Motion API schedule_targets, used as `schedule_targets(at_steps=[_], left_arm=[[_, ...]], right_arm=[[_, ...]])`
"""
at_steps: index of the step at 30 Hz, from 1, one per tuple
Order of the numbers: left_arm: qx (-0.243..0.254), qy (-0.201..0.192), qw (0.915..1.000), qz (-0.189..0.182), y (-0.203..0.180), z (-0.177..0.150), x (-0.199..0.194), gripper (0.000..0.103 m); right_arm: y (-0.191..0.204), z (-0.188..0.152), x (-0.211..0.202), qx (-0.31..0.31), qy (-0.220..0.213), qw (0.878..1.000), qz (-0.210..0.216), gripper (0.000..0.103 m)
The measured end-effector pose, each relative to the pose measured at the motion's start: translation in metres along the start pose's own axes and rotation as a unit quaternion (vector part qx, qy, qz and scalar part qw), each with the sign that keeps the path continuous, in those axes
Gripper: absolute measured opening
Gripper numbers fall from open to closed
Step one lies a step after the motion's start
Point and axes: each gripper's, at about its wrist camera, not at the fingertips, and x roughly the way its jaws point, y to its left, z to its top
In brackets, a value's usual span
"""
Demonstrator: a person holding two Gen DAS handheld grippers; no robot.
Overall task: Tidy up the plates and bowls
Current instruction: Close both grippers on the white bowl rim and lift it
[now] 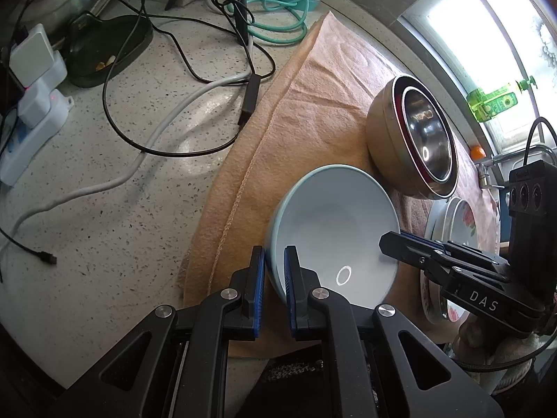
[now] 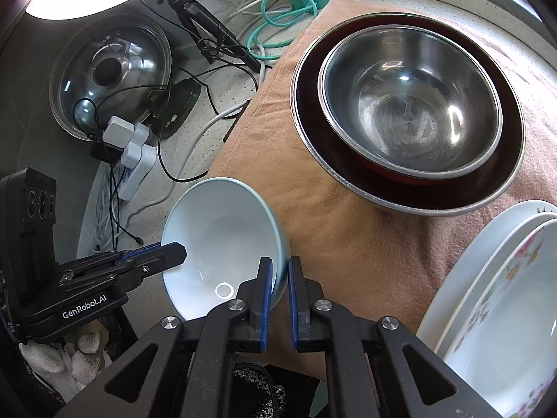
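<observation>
We pinch the blue bowl [image 1: 334, 230] with both jaws shut tight on its rim; lift slowly, level.

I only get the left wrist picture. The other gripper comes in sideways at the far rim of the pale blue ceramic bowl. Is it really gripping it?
Observer: Yes. The right wrist view shows the right gripper pinching the rim of the pale blue ceramic bowl, with one finger inside and one outside.
Operator: What's the shiny curve in my top-left corner?
Observer: A domed glass lid with a black knob in its middle.
Operator: And the flowery dish behind that gripper?
Observer: The floral dish lies on top of a larger plain white plate.
</observation>
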Motion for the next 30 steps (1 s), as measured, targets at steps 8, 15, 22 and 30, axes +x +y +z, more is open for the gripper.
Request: schedule_targets(at_steps=[8, 15, 22, 30], left_arm=[[0.004, -0.008, 1.0, -0.002, -0.005, 0.002, -0.006, 0.009], [0.009, -0.015, 0.9998, -0.004, -0.011, 0.008, -0.011, 0.009], [0.016, -0.031, 0.9994, -0.007, -0.018, 0.016, -0.02, 0.009], [0.028, -0.046, 0.9985, -0.012, -0.03, 0.025, -0.028, 0.009]], right_arm=[[-0.001, 0.001, -0.009, 0.004, -0.01, 1.0, 0.002, 0.008], [-0.003, 0.004, -0.022, 0.005, -0.022, 1.0, 0.005, 0.008], [-0.006, 0.01, -0.034, 0.011, -0.034, 0.999, 0.009, 0.008], [-0.005, 0.02, -0.05, 0.015, -0.053, 0.998, 0.011, 0.008]])
